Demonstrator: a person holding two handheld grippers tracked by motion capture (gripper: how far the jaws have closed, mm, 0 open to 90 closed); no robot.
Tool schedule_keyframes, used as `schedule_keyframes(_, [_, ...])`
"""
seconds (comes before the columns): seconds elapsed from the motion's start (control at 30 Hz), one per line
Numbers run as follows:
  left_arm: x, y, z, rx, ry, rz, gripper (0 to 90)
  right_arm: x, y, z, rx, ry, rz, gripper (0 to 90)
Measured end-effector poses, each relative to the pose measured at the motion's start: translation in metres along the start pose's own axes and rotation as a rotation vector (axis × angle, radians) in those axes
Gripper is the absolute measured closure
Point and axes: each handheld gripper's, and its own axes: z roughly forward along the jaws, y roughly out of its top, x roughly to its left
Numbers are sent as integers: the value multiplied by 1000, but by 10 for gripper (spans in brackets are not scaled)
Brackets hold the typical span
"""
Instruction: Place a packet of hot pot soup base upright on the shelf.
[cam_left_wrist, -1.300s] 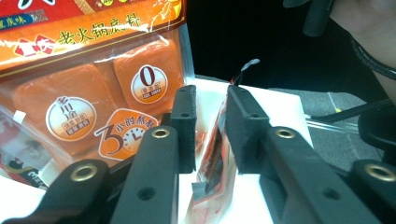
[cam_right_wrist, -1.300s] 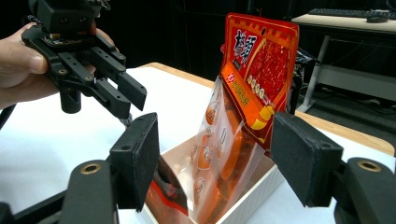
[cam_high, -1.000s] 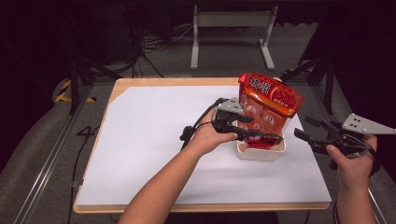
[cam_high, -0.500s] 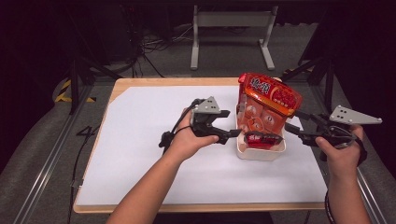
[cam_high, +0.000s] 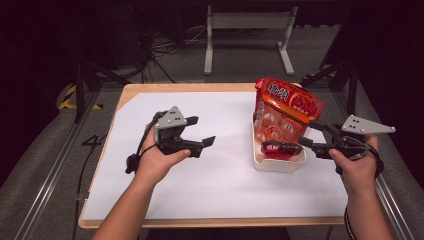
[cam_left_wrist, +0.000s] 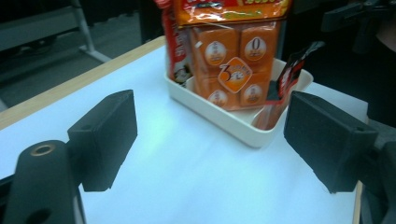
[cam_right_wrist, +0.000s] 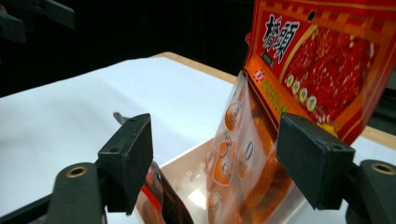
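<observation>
A white tray (cam_high: 277, 165) stands at the right of the white table sheet. An orange-red snack bag (cam_high: 286, 106) stands upright in it, and a small dark red packet (cam_high: 280, 148) lies at its front. My left gripper (cam_high: 202, 131) hovers over the sheet well left of the tray. Its jaws have just been opening and nothing is between them. My right gripper (cam_high: 307, 134) has its tips at the tray's right side. Its jaws have also just been opening and press on nothing. The left gripper view shows the bag (cam_left_wrist: 229, 60), tray (cam_left_wrist: 224, 122) and packet (cam_left_wrist: 286, 86) ahead.
The table sheet (cam_high: 210, 180) lies on a wooden tabletop (cam_high: 200, 86) whose rim shows at the back. A metal stand (cam_high: 247, 30) and cables sit on the floor behind. Dark frame rails run along both sides of the table.
My left gripper has drawn back leftward from the tray, jaws wider, leaving the dark packet in it. My right gripper has edged left up to the tray's side.
</observation>
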Motion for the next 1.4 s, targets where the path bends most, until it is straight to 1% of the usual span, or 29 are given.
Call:
schedule_keyframes(0.07, [4, -7, -9, -8, 21, -13, 172, 0, -3, -1, 3, -3, 6, 271])
schedule_keyframes(0.17, [10, -21, -22, -7, 80, -23, 148, 3, -9, -2, 6, -13, 15, 255])
schedule_keyframes(0.2, [12, -25, -26, -9, 92, -35, 143, 3, -11, -2, 10, -15, 16, 254])
schedule_keyframes(0.23, [14, -29, -31, -10, 99, -36, 143, 3, -13, -3, 14, -20, 17, 252])
schedule_keyframes(0.27, [15, -34, -35, -9, 103, -48, 143, 3, -16, -4, 16, -23, 19, 249])
schedule_keyframes(0.37, [17, -46, -45, -2, 128, -38, 140, 2, -24, -6, 14, -34, 31, 247])
schedule_keyframes(0.4, [18, -55, -51, -3, 146, -35, 136, 3, -28, -7, 8, -35, 42, 246])
schedule_keyframes(0.43, [18, -55, -51, -3, 146, -35, 135, 3, -28, -7, 8, -35, 42, 246])
schedule_keyframes(0.47, [18, -59, -52, -3, 148, -49, 132, 3, -32, -7, 6, -38, 54, 245])
schedule_keyframes(0.53, [19, -69, -55, -18, 146, -70, 131, 3, -34, -7, 6, -39, 52, 245])
schedule_keyframes(0.63, [21, -82, -58, -29, 144, -83, 131, 2, -39, -7, 13, -46, 52, 245])
schedule_keyframes(0.77, [22, -96, -61, -19, 180, -63, 128, 0, -44, -7, 6, -48, 56, 245])
schedule_keyframes(0.83, [23, -103, -61, -28, 177, -73, 126, 0, -47, -6, 2, -48, 57, 244])
schedule_keyframes(0.87, [24, -107, -62, -16, 177, -73, 126, 0, -48, -6, 7, -50, 55, 245])
schedule_keyframes(0.9, [25, -110, -62, 6, 185, -67, 126, -1, -50, -5, 13, -51, 54, 246])
schedule_keyframes(0.93, [26, -112, -64, 18, 208, -55, 126, -1, -51, -4, 15, -50, 55, 245])
schedule_keyframes(1.0, [28, -115, -68, 24, 242, -47, 126, -2, -53, -2, 21, -48, 54, 246])
schedule_keyframes(1.07, [31, -123, -72, 47, 266, -41, 124, -2, -54, -1, 26, -46, 57, 246])
schedule_keyframes(1.1, [33, -127, -74, 51, 261, -52, 124, -2, -55, -1, 30, -49, 52, 247])
schedule_keyframes(1.13, [36, -132, -75, 44, 251, -75, 124, -2, -55, -1, 29, -48, 54, 247])
schedule_keyframes(1.17, [36, -132, -75, 44, 251, -75, 124, -2, -55, -1, 27, -45, 56, 246])
schedule_keyframes(1.2, [41, -138, -77, 23, 232, -115, 124, -2, -55, -1, 26, -45, 57, 246])
schedule_keyframes(1.23, [42, -139, -78, 15, 224, -132, 124, -2, -55, -1, 26, -46, 57, 246])
schedule_keyframes(1.27, [42, -139, -78, 15, 224, -132, 124, -2, -56, -1, 24, -45, 58, 247])
schedule_keyframes(1.3, [44, -140, -79, 3, 220, -144, 124, -2, -56, -1, 24, -44, 59, 247])
schedule_keyframes(1.4, [44, -139, -79, -3, 220, -140, 124, -2, -56, 0, 26, -46, 59, 247])
